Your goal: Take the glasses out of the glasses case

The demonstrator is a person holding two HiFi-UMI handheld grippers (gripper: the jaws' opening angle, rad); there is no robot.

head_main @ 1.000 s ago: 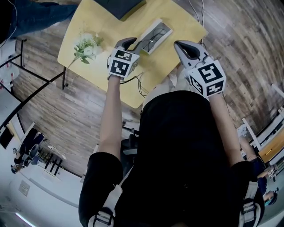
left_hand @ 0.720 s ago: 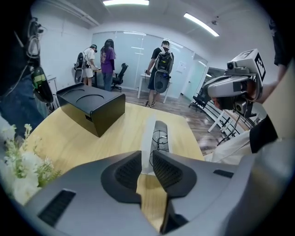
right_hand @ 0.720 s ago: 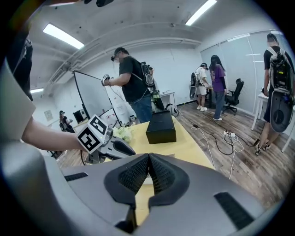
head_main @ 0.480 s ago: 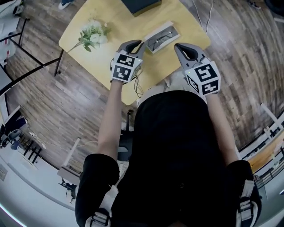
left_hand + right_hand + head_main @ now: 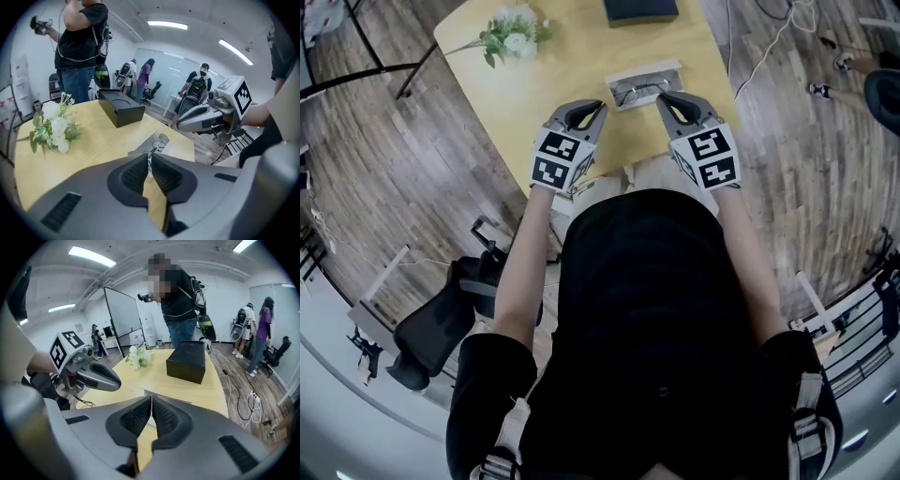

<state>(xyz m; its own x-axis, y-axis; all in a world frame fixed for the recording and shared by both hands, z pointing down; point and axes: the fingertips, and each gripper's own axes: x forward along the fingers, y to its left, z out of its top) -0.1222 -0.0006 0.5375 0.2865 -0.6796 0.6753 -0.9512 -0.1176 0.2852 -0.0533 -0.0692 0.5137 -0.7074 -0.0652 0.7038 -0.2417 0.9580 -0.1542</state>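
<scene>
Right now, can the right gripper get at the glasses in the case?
Probably yes: the right gripper sits at the open glasses case, glasses exposed, nothing between them. Its jaws are shut, so they'd need opening first.

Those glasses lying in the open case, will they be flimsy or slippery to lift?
The glasses look thin-wired, so probably light and easily bent if squeezed. The slim frame gives little to grip, so they may slip. The shallow case looks light too and might slide on the smooth table as they come out.
</scene>
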